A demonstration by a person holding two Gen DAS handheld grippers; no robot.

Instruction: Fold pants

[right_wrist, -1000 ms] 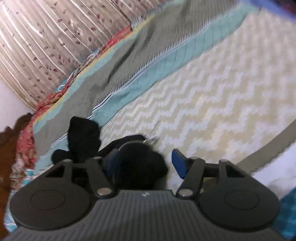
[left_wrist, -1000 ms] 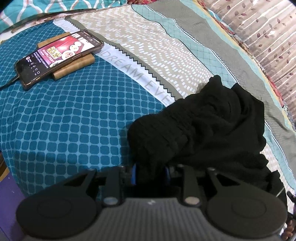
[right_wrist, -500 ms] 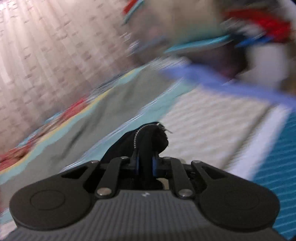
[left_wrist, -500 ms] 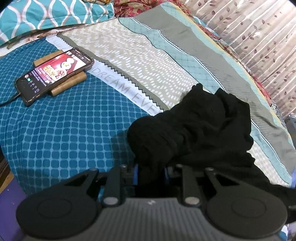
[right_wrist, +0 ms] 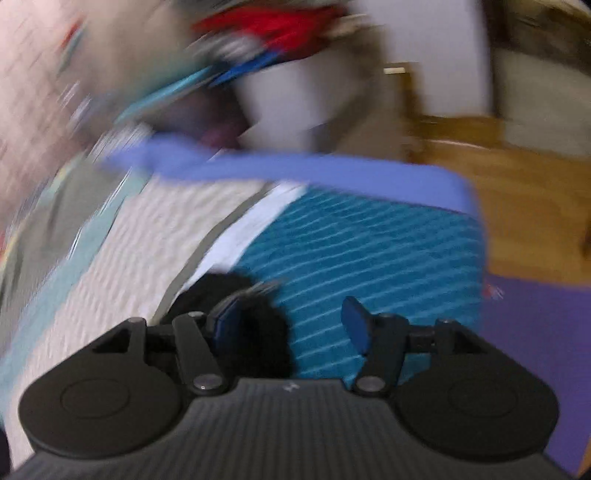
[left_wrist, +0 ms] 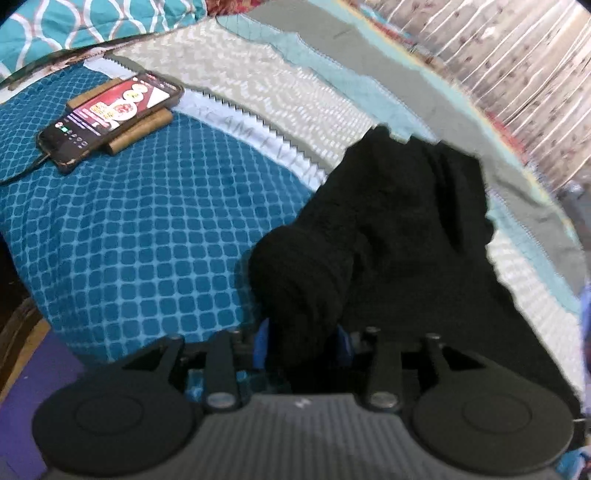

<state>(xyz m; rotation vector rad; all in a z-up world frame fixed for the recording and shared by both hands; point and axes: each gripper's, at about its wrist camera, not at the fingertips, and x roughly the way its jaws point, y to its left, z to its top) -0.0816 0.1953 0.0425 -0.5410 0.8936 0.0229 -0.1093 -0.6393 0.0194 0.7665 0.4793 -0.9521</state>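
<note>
The black pants (left_wrist: 402, 229) lie bunched on the bedspread, stretching from the grey stripe down to my left gripper (left_wrist: 301, 347). A thick roll of the black cloth fills the gap between its blue pads, and its jaws are opening. In the blurred right wrist view, my right gripper (right_wrist: 291, 325) hangs over the teal part of the bed; its jaws are opening and stand wide apart. A black corner of the pants (right_wrist: 255, 332) with a zipper rests against the left pad (right_wrist: 225, 325). The right pad (right_wrist: 356, 325) is clear of it.
A phone (left_wrist: 110, 118) with a lit screen lies on a wooden block at the far left of the teal checked bedspread (left_wrist: 147, 240). A pillow (left_wrist: 92, 22) and a patterned curtain (left_wrist: 517, 74) border the bed. Beyond its edge are a purple mat (right_wrist: 535, 350) and wooden floor (right_wrist: 517, 203).
The right gripper swung right across the bed, shut on the zipper corner midway, and now stands wide apart. The left gripper shifted slightly; its pads are a bit further apart.
</note>
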